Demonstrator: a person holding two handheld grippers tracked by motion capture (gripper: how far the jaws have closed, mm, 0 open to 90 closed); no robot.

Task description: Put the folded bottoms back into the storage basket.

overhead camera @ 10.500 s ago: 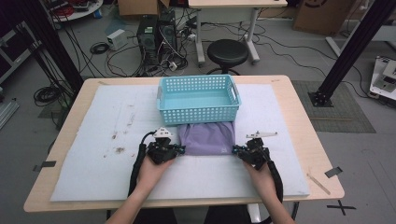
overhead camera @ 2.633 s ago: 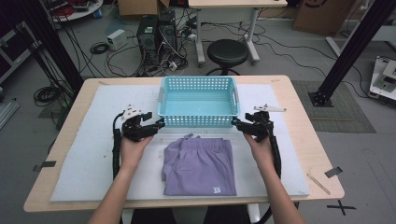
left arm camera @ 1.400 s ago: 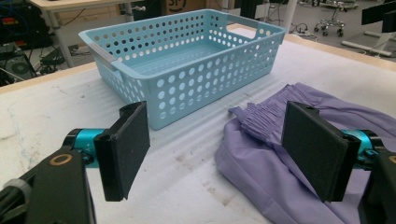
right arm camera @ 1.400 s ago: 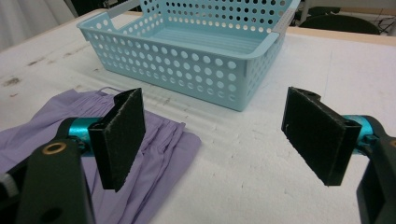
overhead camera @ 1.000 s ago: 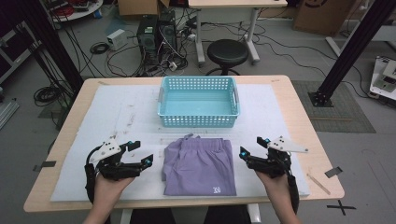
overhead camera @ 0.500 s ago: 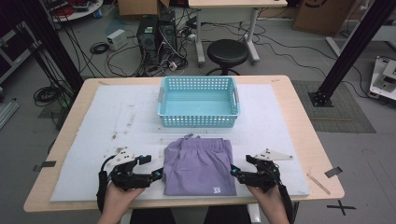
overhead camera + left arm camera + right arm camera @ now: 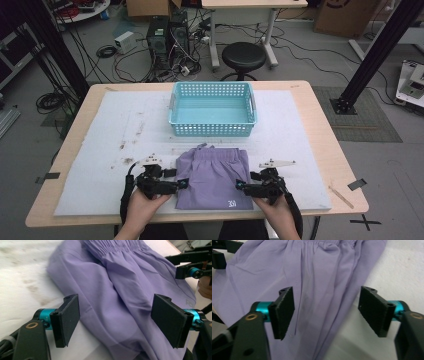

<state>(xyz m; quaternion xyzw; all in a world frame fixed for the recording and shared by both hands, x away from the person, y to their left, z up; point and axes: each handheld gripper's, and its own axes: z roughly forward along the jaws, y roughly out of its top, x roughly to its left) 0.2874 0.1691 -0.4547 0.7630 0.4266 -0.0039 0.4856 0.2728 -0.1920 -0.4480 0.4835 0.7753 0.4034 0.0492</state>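
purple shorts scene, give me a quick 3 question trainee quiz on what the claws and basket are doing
1. True or false: the teal basket holds the purple shorts.
2. Which is open? A) left claw only B) right claw only C) both
3. Fill in: the shorts' waistband points toward the ____.

Key: 1 false, the shorts lie flat on the white mat; 2 C; 3 basket.

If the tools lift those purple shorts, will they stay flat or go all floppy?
Probably floppy: the purple shorts are thin cloth with soft creases and a gathered waistband. They look light, so they would likely sag between the left tool and right tool.
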